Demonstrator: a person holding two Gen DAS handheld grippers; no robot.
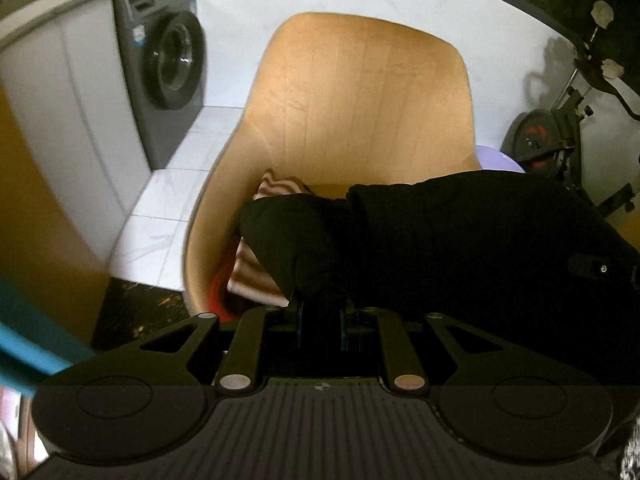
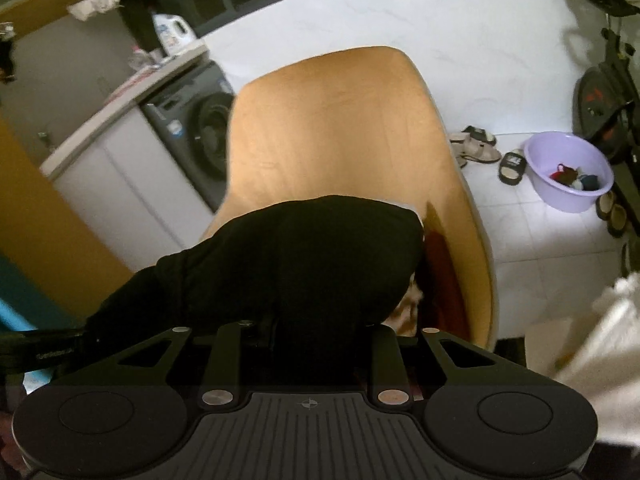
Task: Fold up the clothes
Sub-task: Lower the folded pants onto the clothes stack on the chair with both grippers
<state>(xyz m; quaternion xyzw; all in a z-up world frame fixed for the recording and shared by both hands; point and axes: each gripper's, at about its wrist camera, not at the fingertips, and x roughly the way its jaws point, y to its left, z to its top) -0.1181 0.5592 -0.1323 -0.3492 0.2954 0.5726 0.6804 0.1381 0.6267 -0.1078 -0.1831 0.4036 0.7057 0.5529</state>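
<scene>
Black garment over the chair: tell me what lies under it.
Under the black garment, a striped pink cloth and something red show on the wooden chair. How far they extend beneath it, and whether more clothes lie there, is covered.

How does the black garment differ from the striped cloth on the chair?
The black garment is plain and dark; the striped cloth is pink-and-pale banded. The black garment is gripped by the left gripper and lies on top; the striped cloth lies underneath, ungripped. Both rest on the wooden chair.
</scene>
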